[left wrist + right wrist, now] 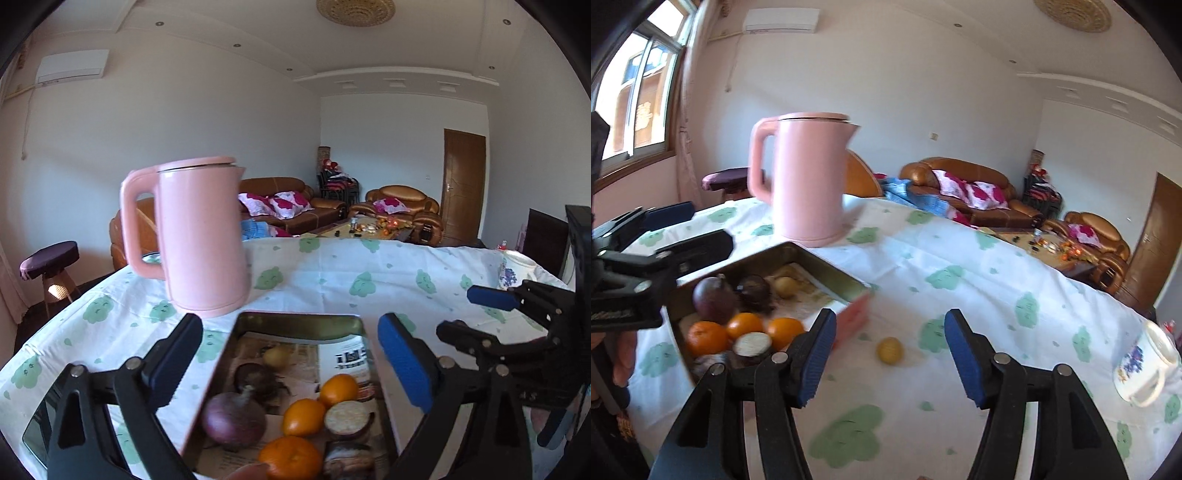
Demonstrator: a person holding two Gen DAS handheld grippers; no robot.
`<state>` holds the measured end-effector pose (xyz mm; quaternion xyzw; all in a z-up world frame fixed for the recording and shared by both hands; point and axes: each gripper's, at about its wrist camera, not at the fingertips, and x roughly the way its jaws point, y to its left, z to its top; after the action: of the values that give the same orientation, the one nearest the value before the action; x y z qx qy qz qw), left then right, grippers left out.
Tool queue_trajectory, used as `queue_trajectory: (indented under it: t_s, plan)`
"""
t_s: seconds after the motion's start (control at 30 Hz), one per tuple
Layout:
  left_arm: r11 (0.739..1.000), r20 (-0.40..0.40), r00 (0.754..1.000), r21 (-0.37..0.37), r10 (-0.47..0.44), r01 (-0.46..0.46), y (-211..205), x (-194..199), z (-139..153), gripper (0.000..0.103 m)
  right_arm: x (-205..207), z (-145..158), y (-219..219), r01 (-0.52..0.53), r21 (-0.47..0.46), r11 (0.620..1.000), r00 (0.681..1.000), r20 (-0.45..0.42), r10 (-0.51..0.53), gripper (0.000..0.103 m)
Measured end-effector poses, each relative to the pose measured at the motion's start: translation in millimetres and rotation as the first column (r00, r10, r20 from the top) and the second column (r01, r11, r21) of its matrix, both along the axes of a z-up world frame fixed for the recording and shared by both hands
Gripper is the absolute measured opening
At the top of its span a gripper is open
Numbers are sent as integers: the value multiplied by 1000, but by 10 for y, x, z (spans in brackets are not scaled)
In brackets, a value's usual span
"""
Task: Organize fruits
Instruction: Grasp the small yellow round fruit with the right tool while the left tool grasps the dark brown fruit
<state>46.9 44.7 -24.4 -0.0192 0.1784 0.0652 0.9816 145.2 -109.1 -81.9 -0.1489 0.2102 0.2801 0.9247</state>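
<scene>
So the last loose yellow fruit (890, 350) sits on the tablecloth (960, 266) low centre, right of the tin (827, 269). Right gripper (890, 363) is spread, empty, lined up; I'd straddle it, squeeze gently. Left gripper (291, 365) gapes, empty, over the tin.

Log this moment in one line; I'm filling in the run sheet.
left claw: open, above tin | right claw: open, empty | loose yellow fruit: on tablecloth, outside tin | oranges: in tin
</scene>
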Motion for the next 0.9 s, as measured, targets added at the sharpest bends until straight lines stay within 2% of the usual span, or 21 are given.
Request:
queue_trajectory:
  t_s: [0.1, 0.27, 0.33, 0.43, 0.6, 0.63, 0.67, 0.77, 0.9]
  plan:
    - [999, -28, 999, 23, -36, 36, -211, 157, -19, 100, 187, -25, -209, 32, 59, 998, 997, -70, -28, 63]
    - [998, -77, 997, 59, -4, 8, -233, 381, -1, 100, 397, -258, 50, -5, -39, 999, 986, -167, -1, 62]
    - [999, -77, 997, 48, 8, -4, -170, 423, 25, 100, 472, -316, 143, -18, -38, 999, 981, -195, 11, 58]
    - [999, -81, 996, 32, 27, -25, -68, 456, 41, 101, 579, -412, 251, -28, -57, 998, 968, -252, 12, 44]
    - [1000, -84, 996, 10, 26, -25, -3, 486, 42, 101, 705, -521, 386, -46, -75, 996, 950, -313, 21, 43]
    - [1000, -88, 996, 14, 23, -21, -14, 491, 38, 101, 731, -554, 409, -44, -92, 995, 946, -324, 11, 39]
    - [1000, -92, 996, 18, 18, -16, -32, 499, 35, 101, 748, -584, 424, -41, -104, 994, 942, -335, 4, 28]
    - [1000, -97, 995, 26, 0, 3, -101, 517, 46, 101, 758, -600, 407, -50, -92, 994, 939, -345, 16, 27]
    - [998, -98, 995, 48, -28, 33, -279, 541, 89, 101, 693, -478, 236, -25, -59, 998, 955, -296, 7, 27]
